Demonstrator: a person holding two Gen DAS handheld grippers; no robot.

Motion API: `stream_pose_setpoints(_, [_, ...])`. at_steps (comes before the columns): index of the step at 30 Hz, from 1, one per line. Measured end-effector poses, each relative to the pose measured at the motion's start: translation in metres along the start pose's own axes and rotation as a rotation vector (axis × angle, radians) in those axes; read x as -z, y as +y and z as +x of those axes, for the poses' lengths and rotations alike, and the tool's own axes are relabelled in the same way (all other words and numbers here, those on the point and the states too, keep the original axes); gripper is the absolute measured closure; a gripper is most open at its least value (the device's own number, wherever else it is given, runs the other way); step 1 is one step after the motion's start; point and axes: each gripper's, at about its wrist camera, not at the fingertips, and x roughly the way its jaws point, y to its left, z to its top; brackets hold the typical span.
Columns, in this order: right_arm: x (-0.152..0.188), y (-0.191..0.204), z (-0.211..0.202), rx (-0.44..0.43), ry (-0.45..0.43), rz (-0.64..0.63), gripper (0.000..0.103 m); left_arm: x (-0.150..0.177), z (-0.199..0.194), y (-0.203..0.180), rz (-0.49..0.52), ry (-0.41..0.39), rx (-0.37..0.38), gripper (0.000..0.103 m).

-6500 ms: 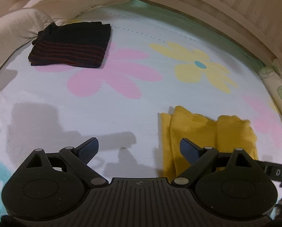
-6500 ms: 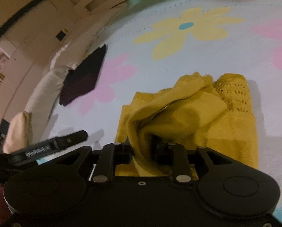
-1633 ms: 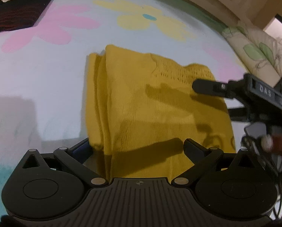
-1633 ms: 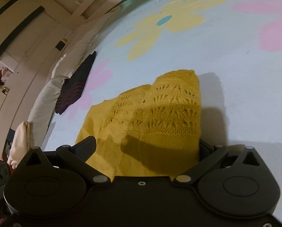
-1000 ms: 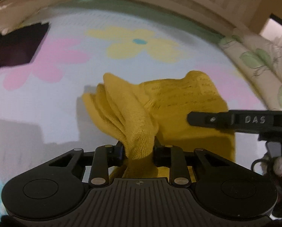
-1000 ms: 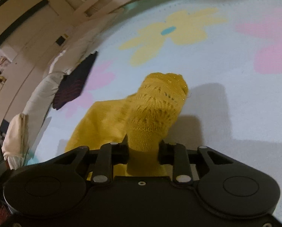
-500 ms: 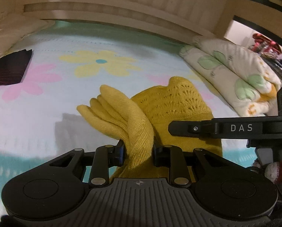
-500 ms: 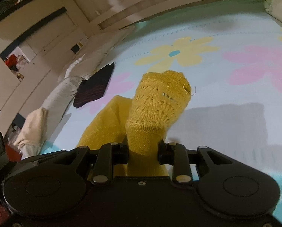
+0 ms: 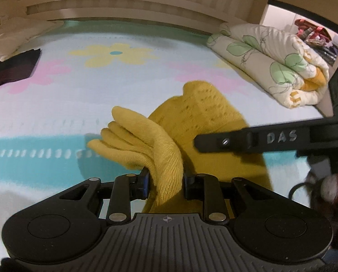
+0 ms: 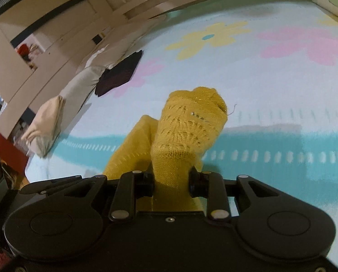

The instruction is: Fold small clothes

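The yellow knitted garment (image 9: 169,149) is bunched and held up above the bed sheet (image 9: 55,104), clamped at two places. In the left wrist view, the left tool (image 9: 165,182) is clenched on a thick folded bundle of it, which rises between the two pads and flops to the left. The lace part of the garment (image 10: 189,127) stands up between the pads of the right tool (image 10: 171,182), which is also clenched on it. The rest of the cloth hangs down between the two tools. The right tool's finger marked "DAS" (image 9: 259,139) crosses in front of the garment. Farther away, a dark folded garment (image 9: 12,68) lies on the sheet near the pillow (image 9: 14,34), and a rolled floral quilt (image 9: 273,61) lies at the right.
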Motion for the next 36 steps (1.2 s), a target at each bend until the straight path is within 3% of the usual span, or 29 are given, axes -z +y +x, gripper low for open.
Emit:
stream_pose_setpoints(3, [0.005,0.000,-0.006,0.031,-0.012,-0.041,0.065,0.014,0.011,0.010,-0.017,0.101,-0.058,0.077])
stream_pose_setpoints(5, [0.009,-0.015,-0.001,0.142,0.025,-0.019,0.055,0.028,0.023,0.026,-0.075,0.206,-0.086,0.075])
stream_pose_setpoints(7, [0.015,-0.039,0.005,0.272,0.064,0.057,0.053,0.037,0.023,0.041,-0.137,0.210,-0.064,0.070])
stream_pose_setpoints(9, [0.020,-0.057,0.003,0.334,0.066,0.103,0.049,0.032,0.016,0.046,-0.159,0.202,-0.055,0.071])
stream_pose_setpoints(15, [0.017,-0.054,-0.023,0.278,-0.024,0.081,0.047,0.003,-0.004,0.031,-0.062,0.028,-0.124,0.071])
stream_pose_setpoints(18, [0.017,-0.044,-0.023,0.238,-0.057,0.052,0.041,-0.012,0.012,0.022,-0.046,0.027,-0.126,0.071])
stream_pose_setpoints(23, [0.012,-0.041,0.009,0.296,-0.040,0.019,0.039,-0.018,0.050,0.019,-0.046,0.066,-0.147,0.069])
stream_pose_setpoints(27, [0.014,-0.050,0.035,0.342,-0.004,0.018,0.032,-0.008,0.069,0.035,-0.075,0.104,-0.197,0.066])
stream_pose_setpoints(29, [0.013,-0.057,0.048,0.368,0.011,0.022,0.026,-0.003,0.070,0.040,-0.086,0.082,-0.223,0.058])
stream_pose_setpoints(31, [0.012,-0.064,0.055,0.368,0.005,0.059,0.021,-0.001,0.070,0.048,-0.127,0.086,-0.242,0.042])
stream_pose_setpoints(34, [0.007,-0.067,0.064,0.393,-0.003,0.057,0.016,0.001,0.070,0.066,-0.229,0.102,-0.200,0.035])
stream_pose_setpoints(36, [0.004,-0.066,0.067,0.407,-0.007,0.051,0.014,0.000,0.066,0.068,-0.238,0.104,-0.192,0.036])
